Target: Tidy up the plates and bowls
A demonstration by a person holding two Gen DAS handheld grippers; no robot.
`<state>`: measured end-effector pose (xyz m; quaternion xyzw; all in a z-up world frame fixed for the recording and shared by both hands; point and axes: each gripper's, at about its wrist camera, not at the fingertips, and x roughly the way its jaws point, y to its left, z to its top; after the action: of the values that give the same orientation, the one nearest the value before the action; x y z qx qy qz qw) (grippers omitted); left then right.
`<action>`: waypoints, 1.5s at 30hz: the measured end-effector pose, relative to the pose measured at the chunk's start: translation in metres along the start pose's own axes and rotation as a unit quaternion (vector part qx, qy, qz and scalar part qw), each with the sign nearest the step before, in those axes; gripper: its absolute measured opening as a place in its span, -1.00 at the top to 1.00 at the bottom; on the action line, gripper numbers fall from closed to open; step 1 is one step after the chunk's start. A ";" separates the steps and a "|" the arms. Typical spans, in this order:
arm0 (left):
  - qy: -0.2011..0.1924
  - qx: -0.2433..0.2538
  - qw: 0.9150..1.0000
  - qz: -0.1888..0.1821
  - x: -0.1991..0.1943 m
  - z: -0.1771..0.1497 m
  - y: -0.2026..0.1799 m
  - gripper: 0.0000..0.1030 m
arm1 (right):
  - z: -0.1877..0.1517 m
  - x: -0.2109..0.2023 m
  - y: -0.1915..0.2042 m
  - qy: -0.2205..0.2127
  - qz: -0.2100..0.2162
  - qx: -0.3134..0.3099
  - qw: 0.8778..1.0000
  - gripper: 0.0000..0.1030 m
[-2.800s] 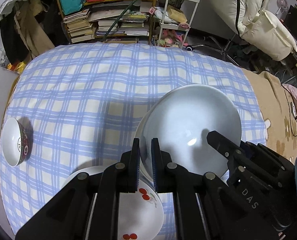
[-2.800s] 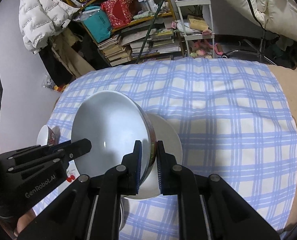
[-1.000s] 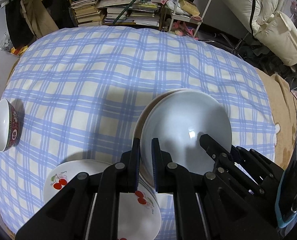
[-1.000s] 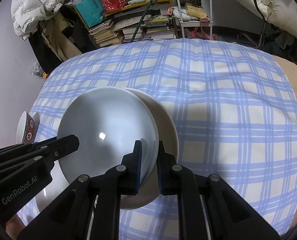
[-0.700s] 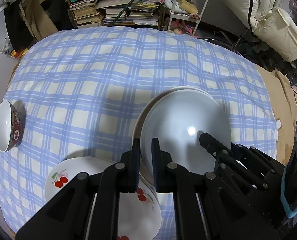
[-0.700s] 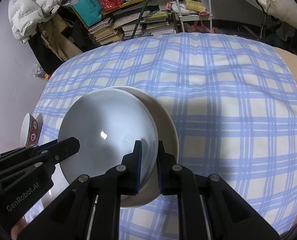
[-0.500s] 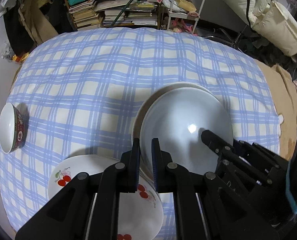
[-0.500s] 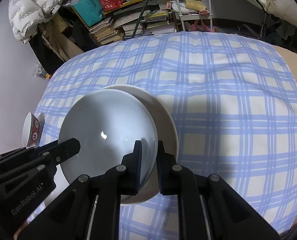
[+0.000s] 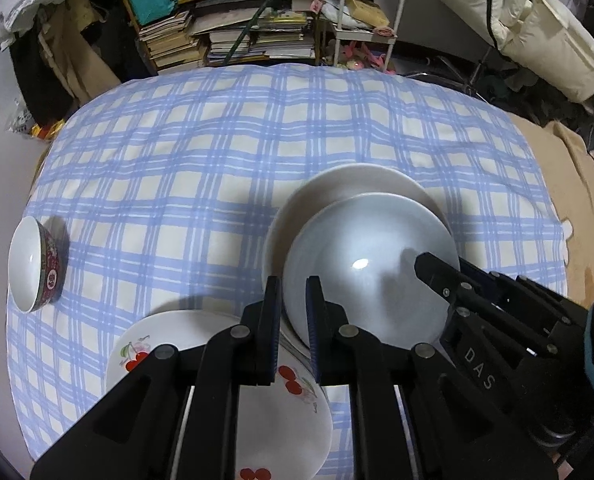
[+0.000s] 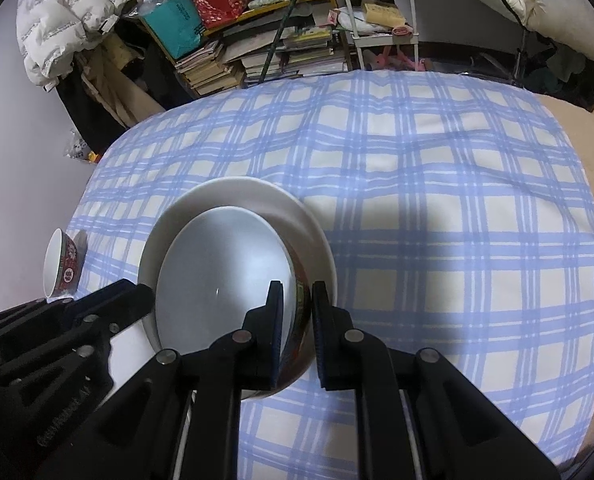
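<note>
Your two grippers hold one big white bowl point(image 9: 367, 268) by its rim, one on each side. Your left gripper point(image 9: 291, 300) has just let its jaws out a little, but the rim still sits between them. Your right gripper point(image 10: 297, 308) pinches the other edge tight. The bowl sits in the plain white plate point(image 9: 337, 184) on the blue checked cloth point(image 9: 217, 140). A cherry plate point(image 9: 257, 420) lies close to you, and a small red bowl point(image 9: 35, 264) lies tipped on its side, far left
</note>
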<state>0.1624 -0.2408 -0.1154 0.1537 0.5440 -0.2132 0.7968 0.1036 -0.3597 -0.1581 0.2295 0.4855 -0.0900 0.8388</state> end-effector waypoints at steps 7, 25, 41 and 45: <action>-0.009 -0.013 1.000 0.012 -0.010 -0.003 0.010 0.72 | -0.001 -0.005 -0.002 -0.008 0.005 0.009 1.000 0.70; -0.047 -0.089 0.993 0.070 -0.061 -0.041 0.118 0.17 | 0.006 -0.026 0.021 -0.056 0.014 -0.021 0.998 0.00; -0.068 -0.149 0.978 0.130 -0.103 -0.066 0.226 -0.54 | 0.012 -0.035 0.126 -0.067 0.051 -0.112 0.990 -0.94; -0.064 -0.147 0.974 0.161 -0.105 -0.065 0.247 -0.55 | 0.015 -0.034 0.156 -0.076 0.057 -0.135 0.986 -0.95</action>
<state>0.2025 0.0215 -0.0381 0.1069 0.4852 -0.0092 0.8678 0.1556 -0.2322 -0.0765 0.1337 0.4139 0.0067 0.9004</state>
